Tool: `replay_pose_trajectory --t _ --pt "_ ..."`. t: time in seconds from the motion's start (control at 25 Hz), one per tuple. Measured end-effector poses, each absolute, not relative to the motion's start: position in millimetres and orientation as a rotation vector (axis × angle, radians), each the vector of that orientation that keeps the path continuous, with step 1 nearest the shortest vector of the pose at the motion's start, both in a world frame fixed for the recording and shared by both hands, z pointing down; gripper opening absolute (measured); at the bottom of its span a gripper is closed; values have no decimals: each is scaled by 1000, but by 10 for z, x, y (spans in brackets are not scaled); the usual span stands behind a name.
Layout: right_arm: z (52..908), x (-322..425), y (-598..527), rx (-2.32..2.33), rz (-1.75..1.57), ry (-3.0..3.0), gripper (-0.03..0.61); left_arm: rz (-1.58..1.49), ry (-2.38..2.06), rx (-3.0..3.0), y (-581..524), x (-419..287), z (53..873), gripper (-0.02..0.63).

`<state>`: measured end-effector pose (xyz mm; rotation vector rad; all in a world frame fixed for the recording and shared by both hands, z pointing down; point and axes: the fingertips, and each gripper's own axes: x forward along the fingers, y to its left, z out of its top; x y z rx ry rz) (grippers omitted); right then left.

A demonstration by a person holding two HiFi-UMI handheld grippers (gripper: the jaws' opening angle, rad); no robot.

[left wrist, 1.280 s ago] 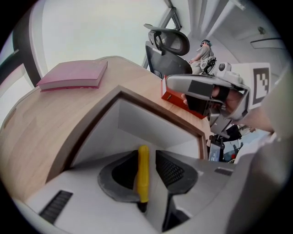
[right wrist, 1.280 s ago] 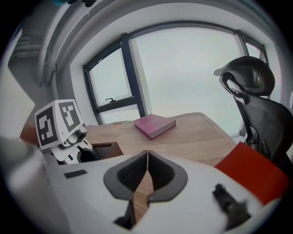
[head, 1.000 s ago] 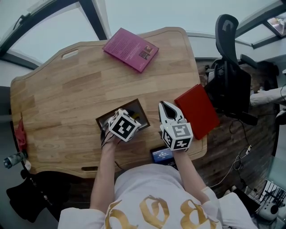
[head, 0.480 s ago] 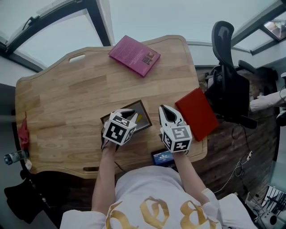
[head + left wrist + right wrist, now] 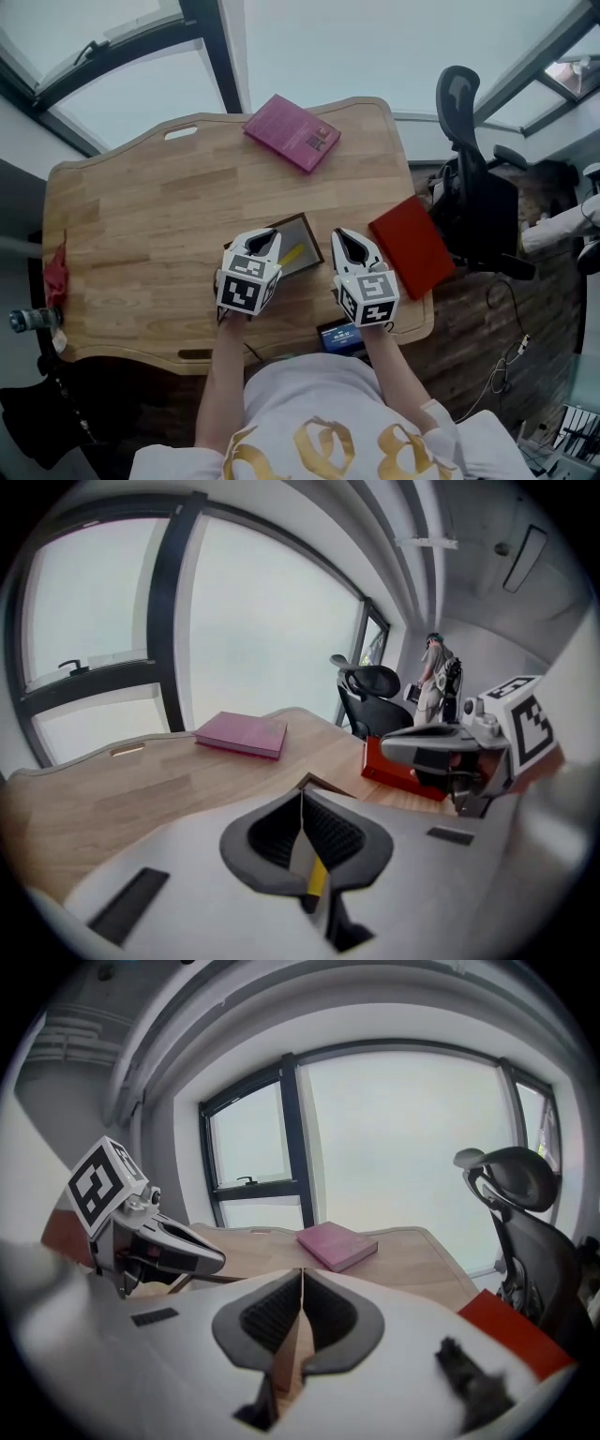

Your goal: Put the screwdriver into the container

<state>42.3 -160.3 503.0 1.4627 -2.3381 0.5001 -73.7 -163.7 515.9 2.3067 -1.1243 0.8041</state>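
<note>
Yellow-handled screwdriver [image 5: 292, 253] lies inside the dark container [image 5: 300, 219]; our left gripper [image 5: 264, 244] has lifted clear of it, jaws just closed on nothing. Our right gripper [image 5: 349, 246] hangs beside, clenched and empty too. We judge the task done.

Person from above, both bare forearms [image 5: 220, 375] reaching fwd, side by side. The left gripper [image 5: 266, 242] tilts down; its jaws have just been closing & now meet w/ nothing between. The right gripper [image 5: 348, 240], just beside, angles slightly down, jaws pressed together, empty.
</note>
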Motion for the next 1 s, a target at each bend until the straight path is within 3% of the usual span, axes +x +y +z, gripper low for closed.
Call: replay_pose_trajectory --t 0.28,1.0 --pt "4774 263 -1304 1461 360 -2347 32 507 -1214 2244 -1394 -988 4842 14" --pt "4280 56 -660 1521 202 -2359 32 124 -1735 2229 -781 -1637 4052 14"
